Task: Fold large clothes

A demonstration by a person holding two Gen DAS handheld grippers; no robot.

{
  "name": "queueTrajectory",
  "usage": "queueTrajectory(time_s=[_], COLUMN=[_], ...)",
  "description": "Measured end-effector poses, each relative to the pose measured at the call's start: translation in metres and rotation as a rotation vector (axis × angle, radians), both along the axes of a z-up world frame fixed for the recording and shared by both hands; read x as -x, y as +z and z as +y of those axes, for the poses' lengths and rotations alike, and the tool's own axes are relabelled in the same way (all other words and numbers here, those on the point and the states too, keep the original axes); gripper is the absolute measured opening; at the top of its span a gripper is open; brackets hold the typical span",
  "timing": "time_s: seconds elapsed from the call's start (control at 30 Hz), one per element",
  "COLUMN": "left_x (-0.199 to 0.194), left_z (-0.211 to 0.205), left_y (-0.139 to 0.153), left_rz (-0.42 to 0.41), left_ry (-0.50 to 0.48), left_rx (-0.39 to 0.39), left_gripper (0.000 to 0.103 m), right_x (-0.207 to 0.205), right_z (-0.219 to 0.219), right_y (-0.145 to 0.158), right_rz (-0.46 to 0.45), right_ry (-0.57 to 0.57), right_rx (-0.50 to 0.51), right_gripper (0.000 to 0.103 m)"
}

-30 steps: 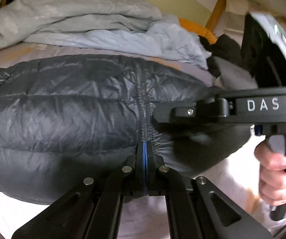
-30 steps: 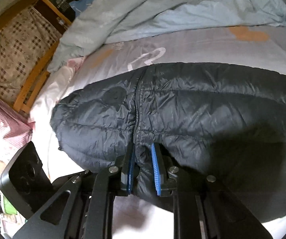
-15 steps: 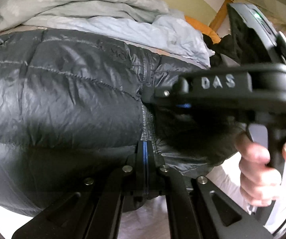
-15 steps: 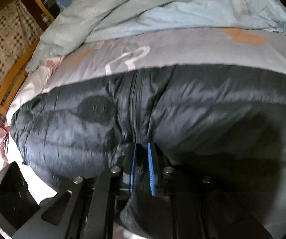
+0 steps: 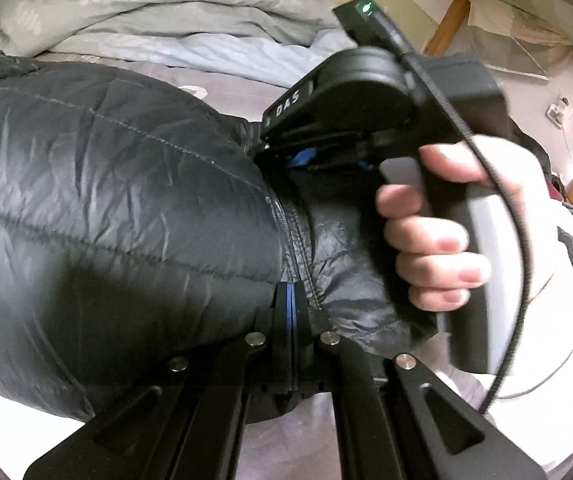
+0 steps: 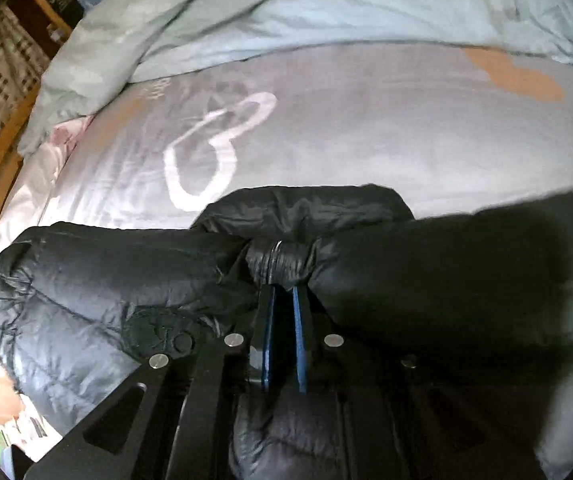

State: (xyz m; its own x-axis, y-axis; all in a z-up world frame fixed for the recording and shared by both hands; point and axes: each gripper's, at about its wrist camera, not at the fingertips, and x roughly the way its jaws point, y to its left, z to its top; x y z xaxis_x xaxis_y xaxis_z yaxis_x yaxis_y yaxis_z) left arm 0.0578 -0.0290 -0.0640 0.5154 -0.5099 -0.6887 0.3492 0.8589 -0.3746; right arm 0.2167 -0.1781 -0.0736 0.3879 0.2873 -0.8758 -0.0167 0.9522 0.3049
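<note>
Blue-padded jaws of the right gripper [image 6: 282, 300] had just been closing, and in its own view they stood nearly together, pinching a bunched fold of the black down jacket [image 6: 98, 300] right at the zip line, with puffed fabric swelling out on both sides of the pads. A second before, the same jaws had stood wider astride the flat zip with the jacket spread broadly ahead; now far more of the grey bedsheet [image 6: 366, 128] with its white heart print lay bare beyond the jacket's edge, so the right hand seemed to have come down and across while carrying its portion. The left gripper [image 5: 292, 300] was clamped fully shut on the jacket's hem beside the zip, exactly as it had been a second earlier. In the left wrist view the person's hand [image 5: 438, 232] on the right tool's handle filled the right side, much nearer than before, when it had sat small at that edge. My reading was that one half of the jacket was being drawn toward the other, a first lengthwise fold under way but not yet laid flat. The jacket lay across the near part of the bed, well short of the rumpled pale blue duvet [image 6: 286, 12] heaped along the far edge, with the wooden bed frame [image 5: 446, 24] showing beyond the far corner.
</note>
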Motion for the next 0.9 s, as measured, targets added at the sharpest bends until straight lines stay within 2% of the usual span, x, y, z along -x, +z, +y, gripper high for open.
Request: queueTrajectory(time_s=[0.13,0.2,0.27,0.37,0.4,0.43,0.47,0.5,0.53,0.6,0.7,0.77,0.8,0.87,0.9], left_x=[0.0,-0.002,0.0,0.002,0.003,0.003,0.004,0.004,0.004,0.005,0.006,0.005,0.004,0.002,0.002], left_z=[-0.001,-0.003,-0.003,-0.005,-0.005,-0.006,-0.008,-0.009,-0.01,-0.012,-0.014,-0.014,-0.014,-0.014,-0.014], left_y=[0.001,0.001,0.001,0.003,0.003,0.003,0.004,0.005,0.005,0.006,0.006,0.006,0.006,0.004,0.004], left_rz=[-0.001,-0.005,-0.013,-0.032,-0.034,-0.035,-0.037,-0.038,-0.041,-0.047,-0.058,-0.06,-0.06,-0.06,-0.061], left_ry=[0.0,-0.002,-0.003,-0.012,-0.013,-0.012,-0.011,-0.011,-0.01,-0.009,-0.006,-0.006,-0.006,-0.005,-0.004], left_rx=[0.0,-0.005,-0.009,-0.028,-0.031,-0.034,-0.036,-0.038,-0.041,-0.049,-0.063,-0.064,-0.061,-0.06,-0.061], left_gripper=[0.001,0.001,0.001,0.003,0.003,0.003,0.003,0.003,0.003,0.003,0.003,0.003,0.003,0.003,0.003], right_x=[0.002,0.013,0.04,0.087,0.113,0.129,0.146,0.167,0.181,0.211,0.235,0.254,0.256,0.259,0.258], right_z=[-0.001,0.0,-0.011,-0.037,-0.052,-0.063,-0.075,-0.091,-0.104,-0.131,-0.154,-0.168,-0.174,-0.18,-0.178], right_y=[-0.001,0.009,0.029,0.055,0.064,0.068,0.07,0.069,0.066,0.05,0.028,0.008,-0.002,-0.01,-0.007], right_rz=[-0.001,-0.048,-0.123,-0.231,-0.281,-0.305,-0.328,-0.347,-0.353,-0.33,-0.312,-0.304,-0.29,-0.327,-0.364], right_ry=[-0.019,-0.004,-0.01,-0.029,-0.055,-0.077,-0.116,-0.176,-0.22,-0.334,-0.439,-0.595,-0.635,-0.647,-0.633], right_rx=[-0.008,0.024,-0.007,-0.07,-0.085,-0.089,-0.094,-0.114,-0.146,-0.267,-0.382,-0.392,-0.407,-0.462,-0.445], right_gripper=[0.007,0.007,0.008,0.02,0.033,0.053,0.065,0.084,0.089,0.089,0.089,0.094,0.096,0.097,0.1])
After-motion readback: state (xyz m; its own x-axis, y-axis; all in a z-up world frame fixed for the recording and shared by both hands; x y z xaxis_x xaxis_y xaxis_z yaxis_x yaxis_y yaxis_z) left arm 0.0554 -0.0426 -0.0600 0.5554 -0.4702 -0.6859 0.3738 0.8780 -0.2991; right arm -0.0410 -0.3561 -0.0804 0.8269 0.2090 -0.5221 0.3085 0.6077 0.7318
